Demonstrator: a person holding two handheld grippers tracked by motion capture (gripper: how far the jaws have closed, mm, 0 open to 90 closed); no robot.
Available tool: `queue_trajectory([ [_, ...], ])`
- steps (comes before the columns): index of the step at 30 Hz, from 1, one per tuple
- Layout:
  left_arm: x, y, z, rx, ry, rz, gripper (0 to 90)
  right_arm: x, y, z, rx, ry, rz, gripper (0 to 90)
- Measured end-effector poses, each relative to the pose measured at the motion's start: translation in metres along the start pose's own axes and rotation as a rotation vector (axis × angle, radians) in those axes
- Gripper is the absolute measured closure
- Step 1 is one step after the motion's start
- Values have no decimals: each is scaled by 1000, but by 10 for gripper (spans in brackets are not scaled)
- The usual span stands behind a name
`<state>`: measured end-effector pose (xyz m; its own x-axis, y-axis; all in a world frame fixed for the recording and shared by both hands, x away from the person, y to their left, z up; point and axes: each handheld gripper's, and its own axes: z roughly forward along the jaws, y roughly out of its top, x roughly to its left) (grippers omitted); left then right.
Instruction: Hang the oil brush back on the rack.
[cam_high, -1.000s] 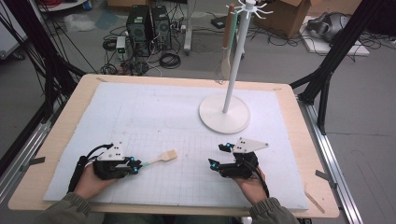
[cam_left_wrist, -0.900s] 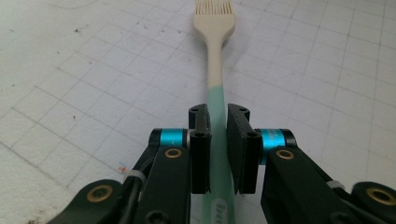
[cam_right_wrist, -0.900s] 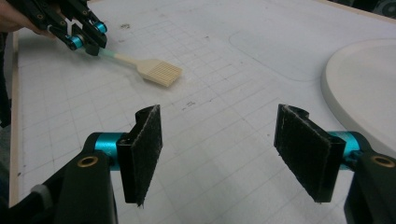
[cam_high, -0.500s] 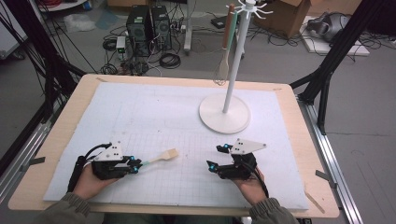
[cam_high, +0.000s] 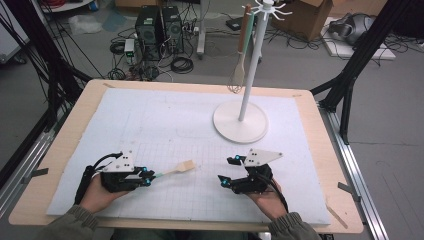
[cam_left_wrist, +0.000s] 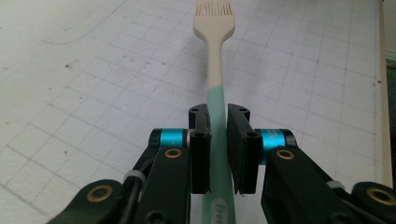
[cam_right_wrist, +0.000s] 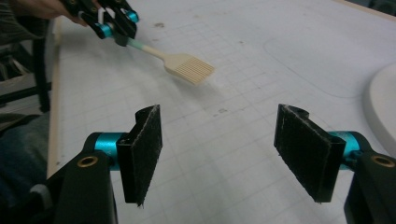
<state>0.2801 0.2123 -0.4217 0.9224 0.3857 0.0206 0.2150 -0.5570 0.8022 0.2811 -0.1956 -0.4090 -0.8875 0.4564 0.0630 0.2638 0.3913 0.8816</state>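
A pastry brush (cam_high: 177, 169) with a mint-green handle and a cream head lies low over the white mat, pointing right. My left gripper (cam_high: 148, 176) is shut on its green handle (cam_left_wrist: 215, 140), the black pads pressing both sides; the bristle head (cam_left_wrist: 214, 16) sticks out ahead. From the right gripper view the brush (cam_right_wrist: 187, 66) and the left gripper (cam_right_wrist: 112, 23) appear at upper left. My right gripper (cam_high: 227, 171) rests near the front right of the mat, open, its pads (cam_right_wrist: 144, 149) wide apart with nothing between them.
A white hanger stand (cam_high: 241, 120) with a round base stands at the back right of the mat (cam_high: 165, 120); a whisk with a brown handle (cam_high: 239, 60) hangs from its top hooks. The wooden table edge (cam_high: 55, 150) frames the mat.
The left gripper with the brush has shifted slightly; the right gripper has stayed where it was.
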Motion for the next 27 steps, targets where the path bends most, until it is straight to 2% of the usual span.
queue_trajectory([
  [4,0,2,1,-2,-16,4,795,2,6,0,5,27,-27,315],
  [17,-6,19,7,-17,-59,48,795,7,28,10,35,74,-100,317],
  [27,-10,33,11,-24,-83,73,795,9,37,20,56,103,-123,318],
])
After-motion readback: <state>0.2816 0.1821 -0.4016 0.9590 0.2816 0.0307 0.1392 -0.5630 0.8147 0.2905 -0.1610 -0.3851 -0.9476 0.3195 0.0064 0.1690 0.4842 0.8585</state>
